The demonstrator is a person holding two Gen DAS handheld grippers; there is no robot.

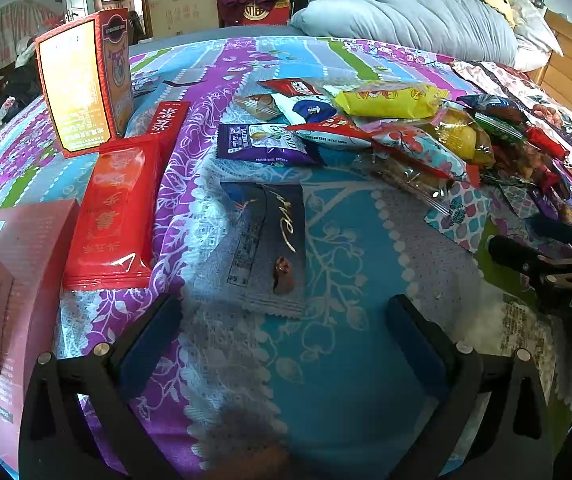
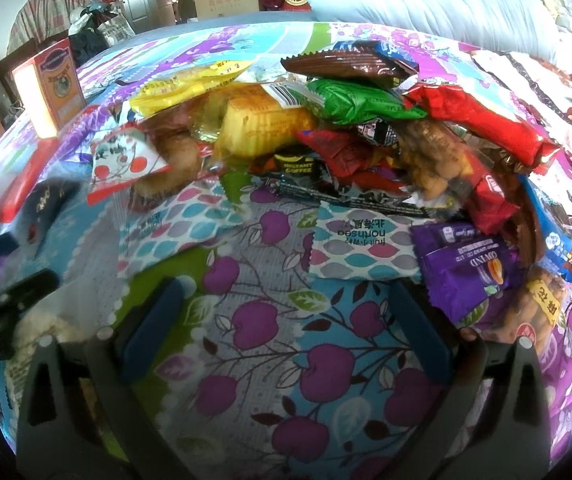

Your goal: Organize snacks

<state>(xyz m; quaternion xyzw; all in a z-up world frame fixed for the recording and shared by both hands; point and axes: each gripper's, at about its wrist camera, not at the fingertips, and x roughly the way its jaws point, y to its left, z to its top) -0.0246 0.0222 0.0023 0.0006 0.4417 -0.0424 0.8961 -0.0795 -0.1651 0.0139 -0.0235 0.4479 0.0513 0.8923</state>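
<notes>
A home bedroom: patterned bedsheet (image 1: 246,80), folded duvet (image 1: 405,16).

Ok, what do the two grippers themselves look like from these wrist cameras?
Both look alike. The left gripper has two black angled fingers, each lined inside with a dark blue pad and fixed with round silver bolts. The right gripper has the same black fingers, blue pads and bolts. In the left view its black body shows white lettering, partly cut off. No sleeves or cables visible.

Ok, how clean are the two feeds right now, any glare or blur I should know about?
Left wrist view: sharp, but backlight blows out the upright red box face, and the red packet shows sheen. Right wrist view: left edge smeared and hazy, the dark packet blurred; the snack pile stays readable. Both bend strongly at the rims.
</notes>
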